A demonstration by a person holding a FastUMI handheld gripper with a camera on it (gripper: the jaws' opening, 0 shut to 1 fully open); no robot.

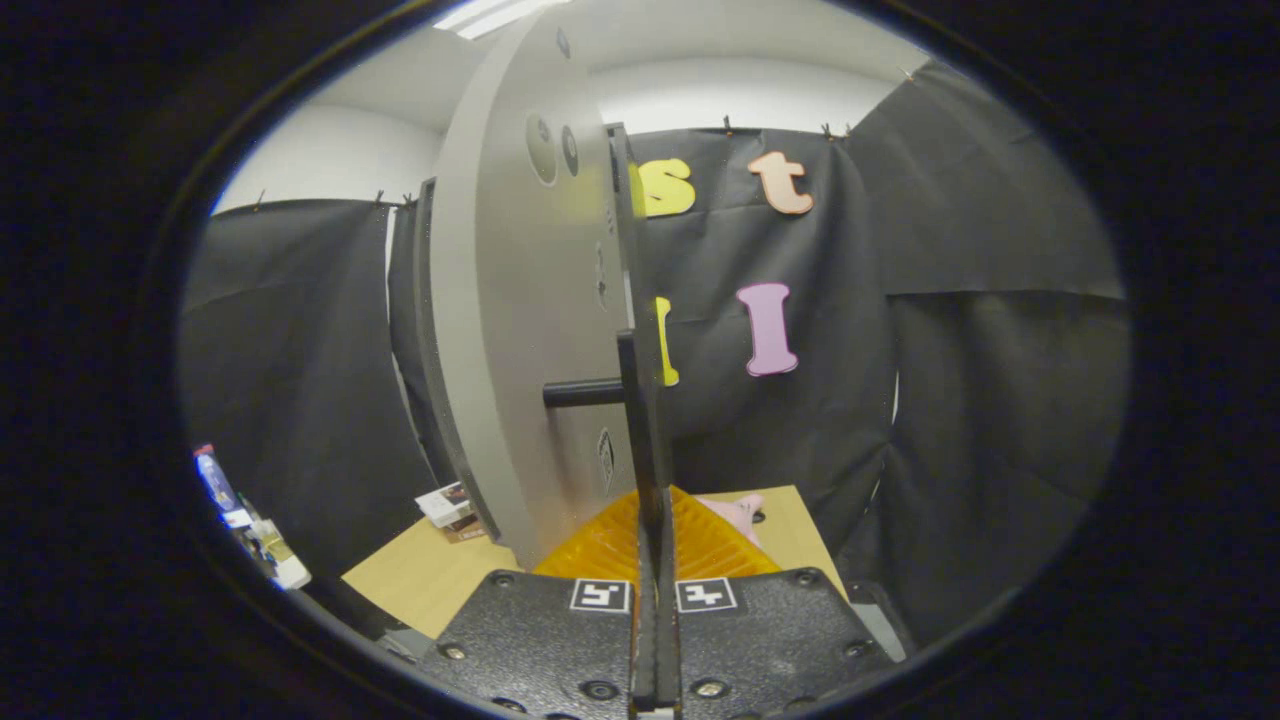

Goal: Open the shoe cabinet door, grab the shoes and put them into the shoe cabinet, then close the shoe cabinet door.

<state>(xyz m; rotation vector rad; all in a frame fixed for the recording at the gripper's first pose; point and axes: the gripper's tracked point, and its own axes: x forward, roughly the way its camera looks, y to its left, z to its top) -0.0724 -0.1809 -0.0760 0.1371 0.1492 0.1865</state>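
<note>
The grey shoe cabinet door (pixel 510 330) stands nearly edge-on just ahead of me, swung partly out. Its long black bar handle (pixel 628 250) runs upright along the door, held off it by a short black post (pixel 580 393). My gripper (pixel 655 515) is shut on the lower part of this handle, with one finger pressing on each side of the bar. Something pink (pixel 738 510), perhaps a shoe, lies on the wooden table (pixel 790 540) just beyond the right finger and is mostly hidden by it.
A small booklet or box (pixel 450 505) lies on the table at the foot of the door, to the left of the fingers. Several small colourful items (pixel 245 520) sit lower left, off the table. Black cloth walls close in behind and to the right.
</note>
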